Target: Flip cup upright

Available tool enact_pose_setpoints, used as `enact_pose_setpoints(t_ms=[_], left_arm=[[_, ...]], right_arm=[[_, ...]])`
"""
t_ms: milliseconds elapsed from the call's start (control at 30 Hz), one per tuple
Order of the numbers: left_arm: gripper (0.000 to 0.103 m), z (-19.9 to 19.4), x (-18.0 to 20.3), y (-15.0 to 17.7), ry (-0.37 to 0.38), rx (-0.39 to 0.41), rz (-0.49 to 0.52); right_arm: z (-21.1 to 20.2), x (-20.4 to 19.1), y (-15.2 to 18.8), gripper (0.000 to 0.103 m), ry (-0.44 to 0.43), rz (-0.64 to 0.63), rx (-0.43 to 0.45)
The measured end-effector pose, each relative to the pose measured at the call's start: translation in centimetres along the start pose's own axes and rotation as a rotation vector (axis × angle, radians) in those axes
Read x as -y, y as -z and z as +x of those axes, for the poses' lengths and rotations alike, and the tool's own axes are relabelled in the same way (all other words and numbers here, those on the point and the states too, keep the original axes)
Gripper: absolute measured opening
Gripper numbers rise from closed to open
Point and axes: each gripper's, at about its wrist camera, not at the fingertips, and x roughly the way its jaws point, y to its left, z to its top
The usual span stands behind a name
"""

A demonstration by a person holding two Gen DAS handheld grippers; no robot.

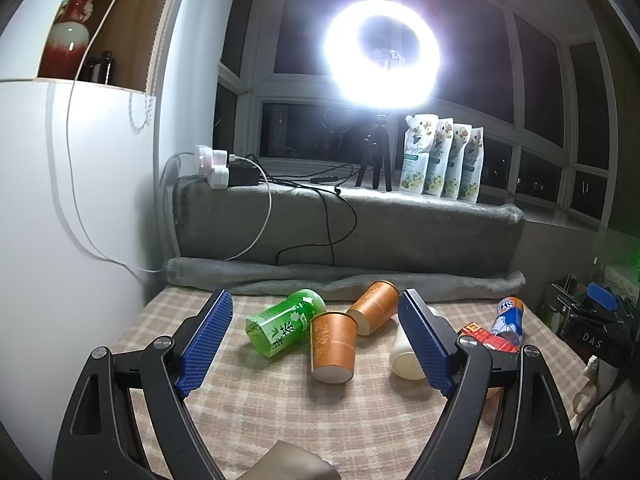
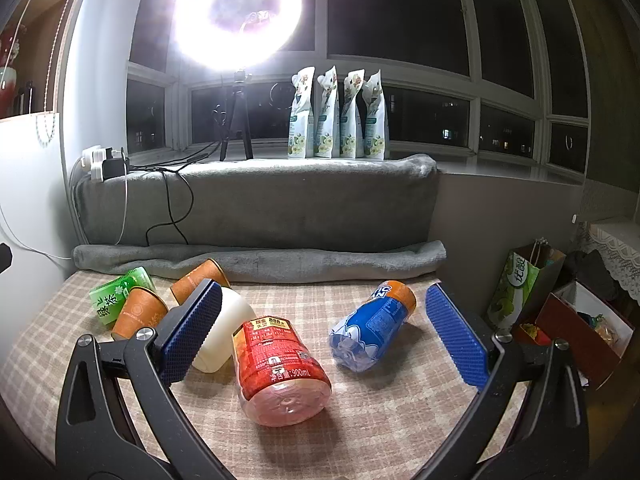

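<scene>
nearest the lens in the left view: left claw (image 1: 316,344), blue pads (image 1: 206,342) spread wide, gripping nothing, hovering above the checked worktop (image 1: 260,408). just ahead between the pads: orange cup (image 1: 333,347) on its side, closed base toward the lens, mouth toward a second orange cup (image 1: 374,306) behind it, also toppled; the two look touching or nearly so. green bottle (image 1: 286,322) lying just left of the near cup, close against it. white cup (image 1: 406,356) on its side at the right, partly hidden behind the right pad. in the right view: right claw (image 2: 324,334), also spread wide and empty, framing a red bottle (image 2: 280,368) and a blue bottle (image 2: 372,328), both lying down; white cup (image 2: 222,334) half behind its left pad, orange cups (image 2: 138,314) further left. beyond the worktop: grey blanket (image 2: 256,200), ring light (image 2: 236,16) on the sill, pouches (image 2: 338,114) in a row. task judged barely begun: no cup upright anywhere in view, none gripped, none touched. left to do, as a guess: lower the left claw around the near orange cup, close on its wall, lift, rotate mouth-up, set down on a free patch. likely trouble: thin paper wall crushing under a hard squeeze, neighbours nudged and rolling on approach.
</scene>
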Motion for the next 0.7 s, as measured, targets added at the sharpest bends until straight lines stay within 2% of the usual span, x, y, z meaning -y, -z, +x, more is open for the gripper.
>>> enact_pose_setpoints(t_ms=[700], left_arm=[[0.085,0.24,-0.12,0.14,0.002,-0.014,0.003]], right_arm=[[0.38,0.15,-0.13,0.103,0.001,0.001,-0.001]])
